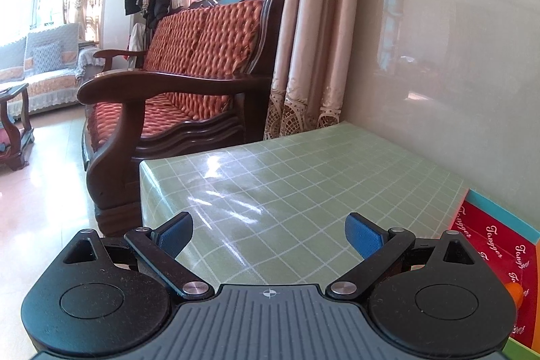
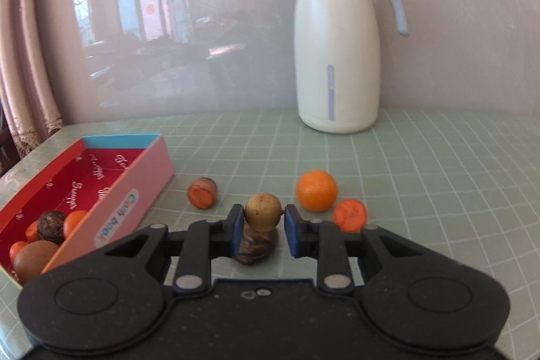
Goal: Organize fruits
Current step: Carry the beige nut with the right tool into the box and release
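Between your right gripper's [image 2: 262, 226] pads: a tan fruit [image 2: 262, 211], clamped at its middle so it won't roll free. Dark fruit [image 2: 255, 249] sits right under it. Box [image 2: 135, 191] to the left already holds several, likely the drop target. Orange [image 2: 316, 190] waits beyond. Left gripper [image 1: 269, 237] spread wide, empty, parked over bare table [image 1: 303, 174].
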### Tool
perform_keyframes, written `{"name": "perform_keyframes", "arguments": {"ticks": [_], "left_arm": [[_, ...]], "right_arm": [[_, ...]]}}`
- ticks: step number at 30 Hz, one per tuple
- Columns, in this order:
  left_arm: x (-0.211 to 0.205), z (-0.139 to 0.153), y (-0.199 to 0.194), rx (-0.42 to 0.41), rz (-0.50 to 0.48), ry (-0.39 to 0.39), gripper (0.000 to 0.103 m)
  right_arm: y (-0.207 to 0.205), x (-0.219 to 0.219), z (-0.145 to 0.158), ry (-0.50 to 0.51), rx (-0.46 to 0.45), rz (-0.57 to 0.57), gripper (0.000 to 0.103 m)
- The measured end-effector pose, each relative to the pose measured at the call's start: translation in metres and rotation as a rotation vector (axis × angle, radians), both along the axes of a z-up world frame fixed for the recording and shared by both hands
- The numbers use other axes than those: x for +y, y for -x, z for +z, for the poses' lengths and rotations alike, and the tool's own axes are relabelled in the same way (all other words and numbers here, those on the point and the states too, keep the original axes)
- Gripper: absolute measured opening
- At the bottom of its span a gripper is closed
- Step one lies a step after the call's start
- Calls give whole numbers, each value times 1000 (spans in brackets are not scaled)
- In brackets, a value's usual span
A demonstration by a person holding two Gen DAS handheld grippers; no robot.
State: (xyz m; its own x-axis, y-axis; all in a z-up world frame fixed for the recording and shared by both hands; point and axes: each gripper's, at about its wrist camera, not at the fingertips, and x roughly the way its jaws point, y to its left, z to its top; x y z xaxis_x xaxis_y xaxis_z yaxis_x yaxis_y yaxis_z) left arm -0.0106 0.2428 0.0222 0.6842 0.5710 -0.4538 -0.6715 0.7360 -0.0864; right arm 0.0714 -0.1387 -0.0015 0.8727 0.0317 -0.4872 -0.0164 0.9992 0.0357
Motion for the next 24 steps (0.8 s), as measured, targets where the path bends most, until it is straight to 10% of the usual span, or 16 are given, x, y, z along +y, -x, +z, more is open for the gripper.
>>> {"name": "perform_keyframes", "arguments": {"ticks": [24], "left_arm": [[32,-8,18,6,83,22,97]], "right_arm": [[20,111,1,48,-5,390,30]]}}
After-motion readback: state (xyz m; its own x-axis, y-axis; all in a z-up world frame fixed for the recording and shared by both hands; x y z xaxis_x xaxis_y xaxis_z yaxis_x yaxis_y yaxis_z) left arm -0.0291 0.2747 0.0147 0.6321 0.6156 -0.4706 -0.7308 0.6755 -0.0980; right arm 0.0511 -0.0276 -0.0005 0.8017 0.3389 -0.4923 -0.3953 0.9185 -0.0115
